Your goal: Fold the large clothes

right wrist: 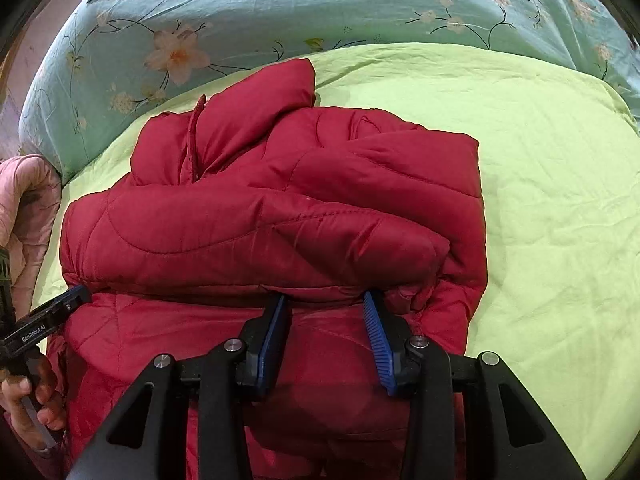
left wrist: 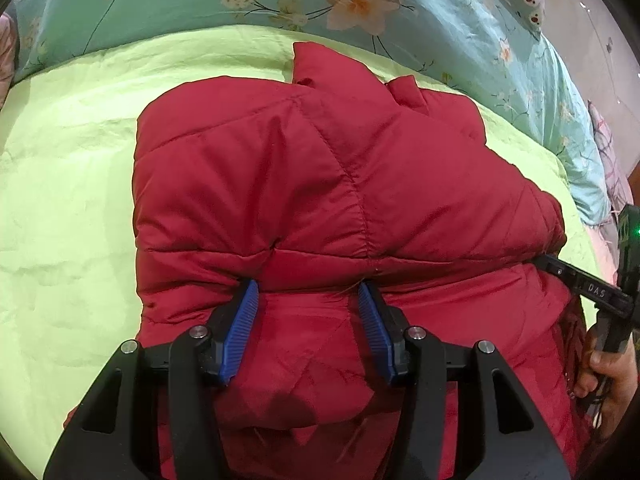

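A red quilted puffer jacket [left wrist: 320, 184] lies partly folded on a light green sheet [left wrist: 60, 200]; it also shows in the right wrist view [right wrist: 280, 208]. My left gripper [left wrist: 308, 286] is open, its blue-padded fingertips tucked under the edge of the jacket's folded upper layer. My right gripper [right wrist: 326, 298] is open too, its tips under the same fold edge further along. Each gripper shows in the other's view: the right one at the right edge [left wrist: 560, 270], the left one at the left edge [right wrist: 76, 296]. The fingertips are hidden by the fabric.
A teal floral quilt [left wrist: 240, 4] lies bunched along the far side of the green sheet [right wrist: 560, 200]. A pink quilted cloth [right wrist: 28, 200] sits at the left in the right wrist view. A hand [left wrist: 612, 372] holds the right gripper's handle.
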`<state>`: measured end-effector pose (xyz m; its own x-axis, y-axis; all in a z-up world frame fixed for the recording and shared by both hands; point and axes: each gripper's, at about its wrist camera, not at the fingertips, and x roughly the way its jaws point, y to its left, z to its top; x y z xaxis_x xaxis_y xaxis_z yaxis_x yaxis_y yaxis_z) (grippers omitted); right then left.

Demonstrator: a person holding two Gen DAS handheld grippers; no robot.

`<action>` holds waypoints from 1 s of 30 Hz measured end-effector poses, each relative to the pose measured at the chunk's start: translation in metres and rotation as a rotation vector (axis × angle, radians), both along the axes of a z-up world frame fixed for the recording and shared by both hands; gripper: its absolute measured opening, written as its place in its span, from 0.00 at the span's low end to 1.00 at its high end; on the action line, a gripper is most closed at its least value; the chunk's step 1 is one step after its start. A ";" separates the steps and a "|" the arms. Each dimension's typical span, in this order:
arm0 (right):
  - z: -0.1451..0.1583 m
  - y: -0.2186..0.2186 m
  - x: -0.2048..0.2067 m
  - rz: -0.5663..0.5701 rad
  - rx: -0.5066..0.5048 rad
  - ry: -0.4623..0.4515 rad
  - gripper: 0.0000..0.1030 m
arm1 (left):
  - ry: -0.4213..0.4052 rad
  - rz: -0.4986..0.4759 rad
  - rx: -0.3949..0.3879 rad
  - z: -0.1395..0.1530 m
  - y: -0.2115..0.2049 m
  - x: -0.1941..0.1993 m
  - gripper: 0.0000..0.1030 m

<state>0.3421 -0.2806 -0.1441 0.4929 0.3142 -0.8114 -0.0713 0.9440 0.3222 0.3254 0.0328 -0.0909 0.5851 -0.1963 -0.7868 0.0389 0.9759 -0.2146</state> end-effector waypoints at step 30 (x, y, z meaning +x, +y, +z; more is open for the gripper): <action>0.062 -0.033 -0.158 -0.044 0.171 -0.053 0.44 | 0.005 0.184 -0.114 0.033 0.072 -0.166 0.53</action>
<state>0.1842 -0.3132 -0.0824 0.5502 0.4221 -0.7205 -0.0520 0.8785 0.4750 0.1595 0.1053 -0.0583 0.6151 -0.1743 -0.7690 -0.1390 0.9360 -0.3233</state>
